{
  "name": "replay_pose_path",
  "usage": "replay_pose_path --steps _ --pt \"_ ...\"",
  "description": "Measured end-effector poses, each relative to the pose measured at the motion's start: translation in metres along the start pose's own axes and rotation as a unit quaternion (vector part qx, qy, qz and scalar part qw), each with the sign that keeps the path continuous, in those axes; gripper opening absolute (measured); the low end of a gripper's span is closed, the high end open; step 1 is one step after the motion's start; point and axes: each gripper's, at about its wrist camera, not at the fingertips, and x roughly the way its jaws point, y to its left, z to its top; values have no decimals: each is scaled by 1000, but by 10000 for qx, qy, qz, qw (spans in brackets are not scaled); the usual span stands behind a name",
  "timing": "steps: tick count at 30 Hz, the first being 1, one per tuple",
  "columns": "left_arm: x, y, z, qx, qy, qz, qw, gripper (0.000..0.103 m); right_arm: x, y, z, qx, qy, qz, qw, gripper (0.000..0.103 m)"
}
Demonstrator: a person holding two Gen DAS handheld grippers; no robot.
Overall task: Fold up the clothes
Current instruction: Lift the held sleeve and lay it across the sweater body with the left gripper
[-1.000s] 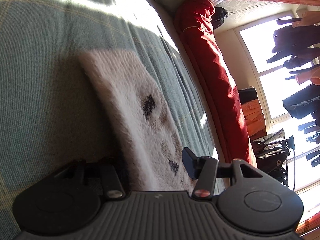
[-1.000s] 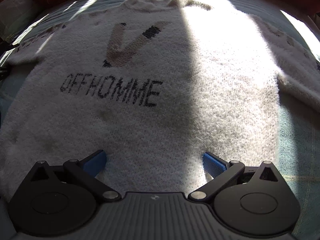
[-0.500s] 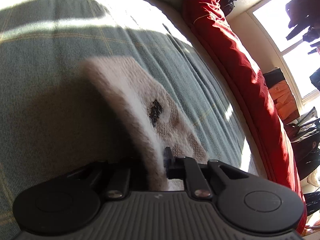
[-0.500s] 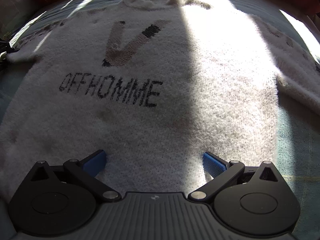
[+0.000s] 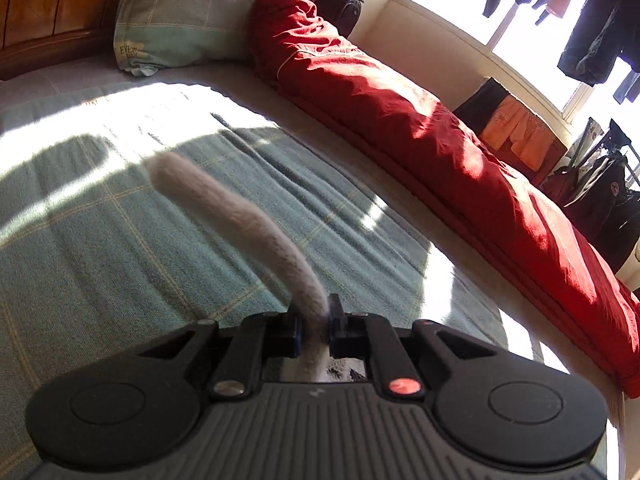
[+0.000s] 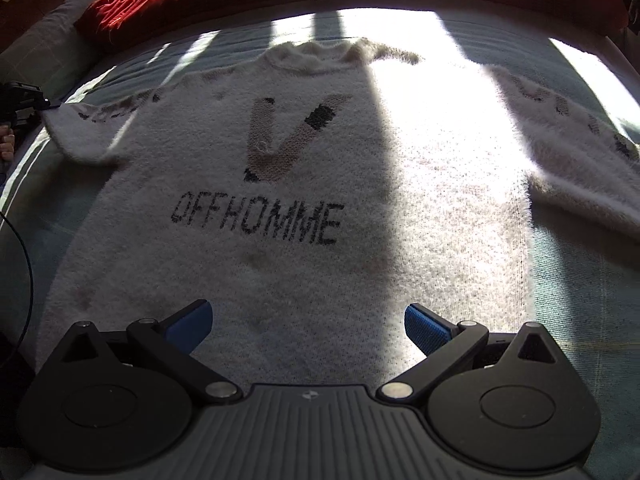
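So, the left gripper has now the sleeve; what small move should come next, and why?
Probably carry the sleeve inward over the sweater chest. The left gripper is shut on its cuff end, the sleeve is raised off the bedspread, and the body lies flat. The right gripper is open above the hem.

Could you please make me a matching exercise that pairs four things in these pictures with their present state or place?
Things:
1. left gripper
2. right gripper
3. sweater
4. red quilt

States or places:
A. open, over the hem
B. lying along the far edge of the bed
C. spread face up, with one sleeve lifted
D. shut on a sleeve

Pairs: 1-D, 2-A, 3-C, 4-B
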Motion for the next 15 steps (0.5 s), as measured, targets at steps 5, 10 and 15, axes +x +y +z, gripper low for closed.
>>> replay_pose_path --steps 5,10,15 --pt "-31 -54 1 617 -161 -190 9978 9 -26 -4 -10 103 -229 132 9996 103" --pt "-55 -102 -7 1110 -292 -343 9928 9 -48 -7 -22 187 -424 248 9986 103" --pt "-73 -145 -19 1498 -307 -565 9866 9 -67 -8 -32 200 -634 355 9972 103"
